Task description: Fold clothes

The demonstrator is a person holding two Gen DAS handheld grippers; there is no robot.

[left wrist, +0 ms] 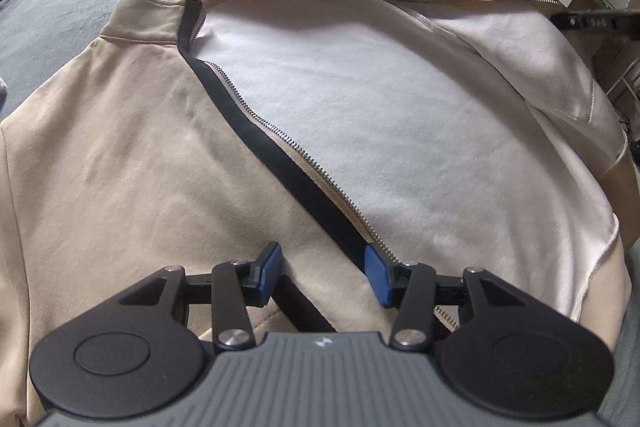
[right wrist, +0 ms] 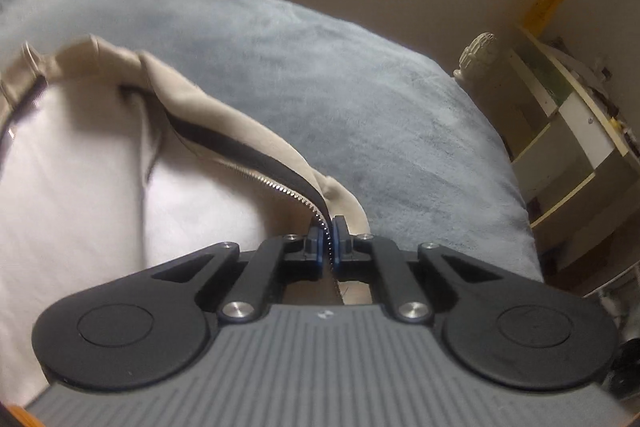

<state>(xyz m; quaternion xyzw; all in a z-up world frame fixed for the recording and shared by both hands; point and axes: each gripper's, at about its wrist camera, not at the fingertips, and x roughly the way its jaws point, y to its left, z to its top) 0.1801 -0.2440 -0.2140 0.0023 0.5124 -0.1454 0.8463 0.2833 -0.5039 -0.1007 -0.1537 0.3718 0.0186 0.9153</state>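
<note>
**On the bed: jacket pinched at its zip**

At the zip edge, the right gripper (right wrist: 328, 241) is clamped on the jacket (right wrist: 100, 187), teeth between its pads. The left gripper (left wrist: 322, 273) hangs spread over the other front panel, black trim (left wrist: 280, 155) between its fingers, gripping nothing. The jacket lies open on a grey blanket (right wrist: 340, 75).
</note>
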